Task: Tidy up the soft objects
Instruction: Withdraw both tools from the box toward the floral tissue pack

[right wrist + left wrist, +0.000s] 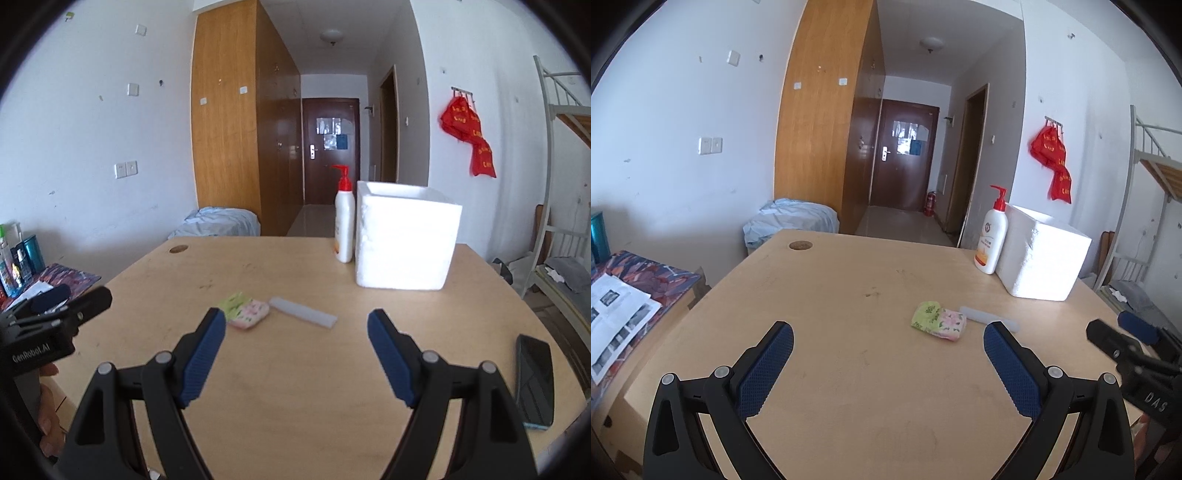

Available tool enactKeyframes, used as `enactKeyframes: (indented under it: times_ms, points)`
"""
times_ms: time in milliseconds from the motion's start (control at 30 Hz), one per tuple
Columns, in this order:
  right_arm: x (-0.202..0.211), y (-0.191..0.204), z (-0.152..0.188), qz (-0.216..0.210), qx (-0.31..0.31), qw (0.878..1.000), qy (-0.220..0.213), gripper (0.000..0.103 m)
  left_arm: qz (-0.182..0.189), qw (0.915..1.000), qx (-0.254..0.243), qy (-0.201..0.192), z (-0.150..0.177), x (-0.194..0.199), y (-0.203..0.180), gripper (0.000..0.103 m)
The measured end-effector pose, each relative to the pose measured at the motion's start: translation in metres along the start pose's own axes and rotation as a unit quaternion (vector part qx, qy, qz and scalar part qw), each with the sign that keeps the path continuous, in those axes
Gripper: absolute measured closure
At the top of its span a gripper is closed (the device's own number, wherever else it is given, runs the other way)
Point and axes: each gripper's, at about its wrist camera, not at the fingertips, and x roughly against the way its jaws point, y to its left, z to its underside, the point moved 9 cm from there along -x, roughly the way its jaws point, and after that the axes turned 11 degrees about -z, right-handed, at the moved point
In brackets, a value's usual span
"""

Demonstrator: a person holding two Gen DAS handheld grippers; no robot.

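Note:
A small folded cloth bundle [939, 320], green and pink with flowers, lies on the wooden table [849, 295]; it also shows in the right wrist view as the cloth bundle [245, 312]. A pale translucent strip [303, 312] lies just right of it, seen too as the strip [988, 318]. My left gripper [888, 341] stands open over bare table, short and left of the bundle. My right gripper [297, 326] is open too, nothing between its fingers, with the bundle just beyond its left fingertip. The right gripper's body [1126, 354] shows at the right edge of the left view.
A white foam box [404, 240] stands at the table's far right with a red-capped pump bottle [344, 221] beside it. A dark phone [535, 384] lies near the right front edge. A cable hole [800, 245] is at the far left. A bunk bed frame [554, 166] is on the right.

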Motion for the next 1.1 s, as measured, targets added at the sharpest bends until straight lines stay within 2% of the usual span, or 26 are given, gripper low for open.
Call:
enactKeyframes:
  times_ms: [467, 1100]
  points:
    - [-0.006, 0.005, 0.012, 0.002, 0.008, 1.000, 0.018, 0.020, 0.005, 1.0000, -0.005, 0.003, 0.005, 0.004, -0.005, 0.000]
    - [-0.022, -0.013, 0.006, 0.011, -0.001, 0.999, 0.034, 0.020, 0.028, 0.9987, -0.028, 0.031, 0.000, -0.032, -0.033, 0.000]
